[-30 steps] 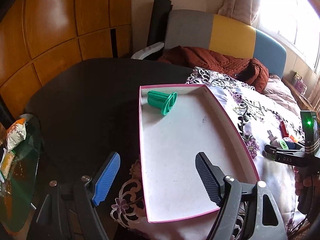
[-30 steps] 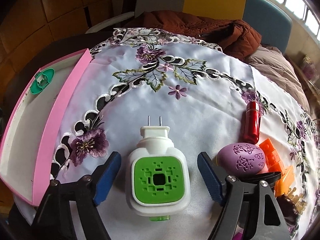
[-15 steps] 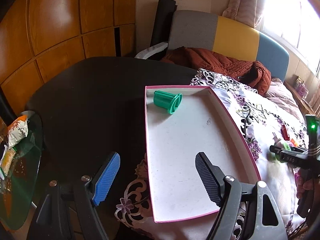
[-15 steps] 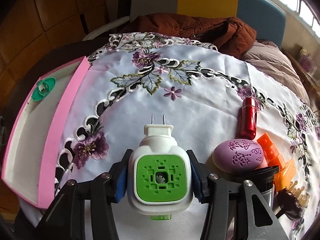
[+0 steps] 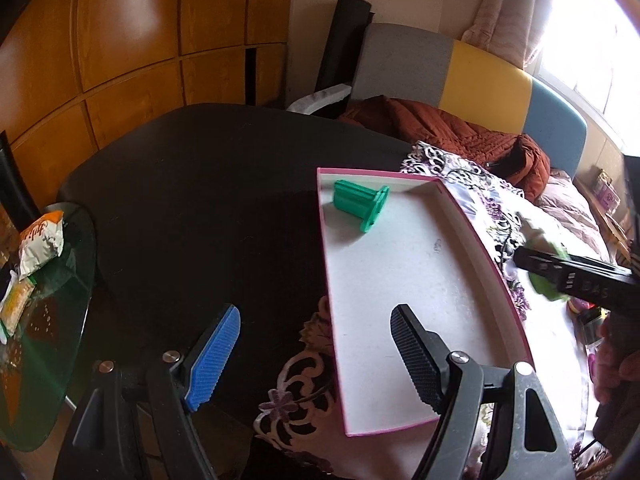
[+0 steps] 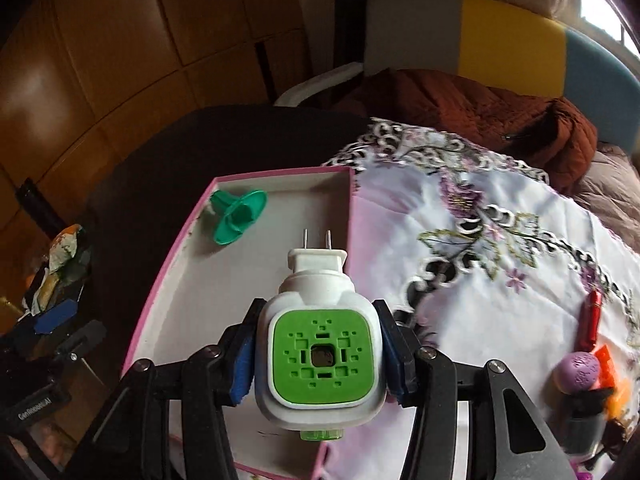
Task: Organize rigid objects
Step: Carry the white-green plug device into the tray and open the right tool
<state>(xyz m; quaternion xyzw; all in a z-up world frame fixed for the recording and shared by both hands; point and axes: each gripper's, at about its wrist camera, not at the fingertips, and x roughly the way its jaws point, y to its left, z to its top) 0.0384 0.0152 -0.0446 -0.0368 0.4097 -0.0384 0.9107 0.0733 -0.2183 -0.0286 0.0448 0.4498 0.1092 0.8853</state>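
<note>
Right wrist view: the right gripper (image 6: 318, 354) is clamped on the white plug-in device (image 6: 320, 344) with the green grille face, one pad on each flank, prongs pointing forward. It hangs above the pink tray (image 6: 352, 216), roughly over the tray's right wall near its far right corner. The left gripper (image 5: 316, 354) is spread wide and holds nothing, poised over the near left edge of the tray and the dark tabletop (image 5: 192, 208).

Inside the tray lies one green flanged piece (image 6: 236, 216), on its side in the far left corner. On the embroidered cloth (image 6: 500, 264), toward its right edge, sit one red cylinder (image 6: 591, 322), one purple egg-shaped object (image 6: 578, 372) and some orange pieces (image 6: 606, 364); these are partly hidden, so I would guess two but cannot be sure.

The risk, as I judge it, is release position: let go while over the wall, the plug could strike the rim and tip out onto the cloth, or jolt the light tray. The rounded, smooth flanks might also slide in the pads if the grip eases early. Dropped from height, it could knock the green piece.
</note>
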